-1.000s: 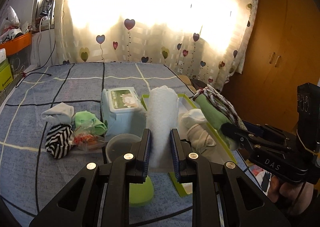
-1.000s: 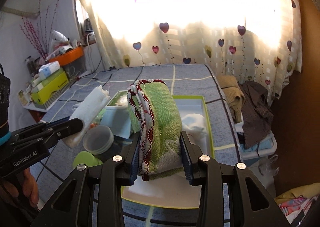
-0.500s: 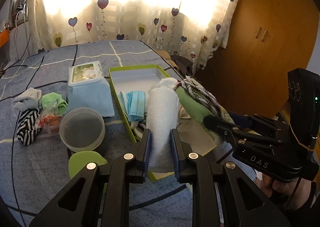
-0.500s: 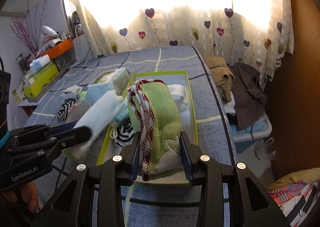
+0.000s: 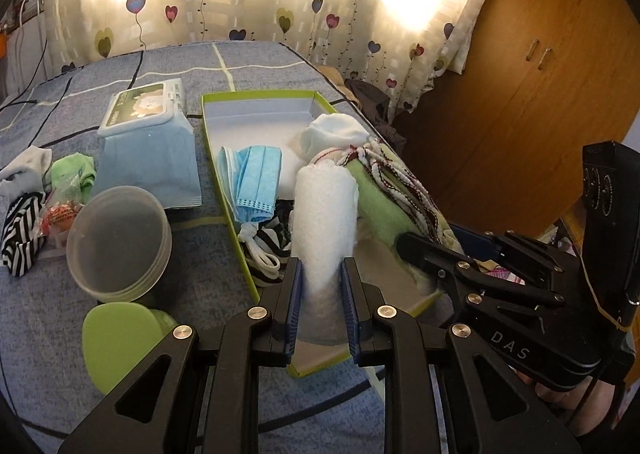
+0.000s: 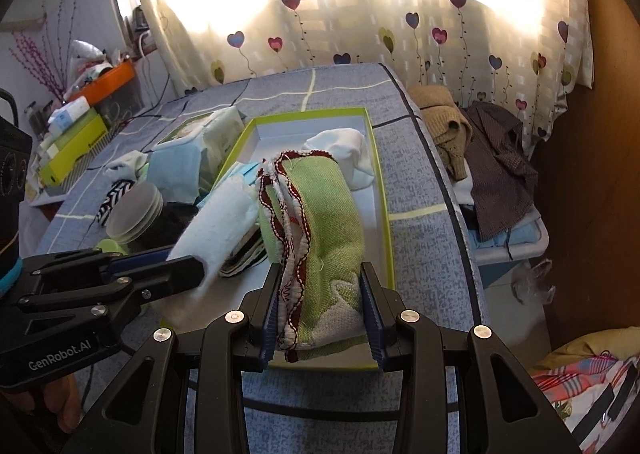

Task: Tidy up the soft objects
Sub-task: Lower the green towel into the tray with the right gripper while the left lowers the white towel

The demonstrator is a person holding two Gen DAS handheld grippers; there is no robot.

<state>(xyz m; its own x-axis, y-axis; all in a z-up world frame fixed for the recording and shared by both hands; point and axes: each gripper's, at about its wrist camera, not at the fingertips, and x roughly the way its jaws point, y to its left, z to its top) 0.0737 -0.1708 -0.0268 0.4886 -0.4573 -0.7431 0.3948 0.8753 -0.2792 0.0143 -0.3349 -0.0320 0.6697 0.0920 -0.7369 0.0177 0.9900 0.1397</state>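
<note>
My left gripper [image 5: 319,274] is shut on a rolled white towel [image 5: 325,210] and holds it over the near part of the green-rimmed tray [image 5: 256,96]. My right gripper [image 6: 320,286] is shut on a rolled green cloth with red-and-white trim [image 6: 320,210], held just right of the towel over the same tray [image 6: 382,190]. In the tray lie blue face masks [image 5: 256,182], a white sock [image 5: 340,130] and a striped sock [image 5: 276,234]. Both rolls show side by side in the two views.
Left of the tray on the blue bedspread are a wet-wipes pack [image 5: 148,134], a clear plastic tub [image 5: 116,242], a green lid [image 5: 120,338], loose socks [image 5: 24,222] and a small snack packet [image 5: 60,214]. Clothes [image 6: 480,150] lie beyond the bed's right edge.
Both grippers have moved forward and down over the tray with their rolls, now side by side above its near end. The grips are unchanged.
</note>
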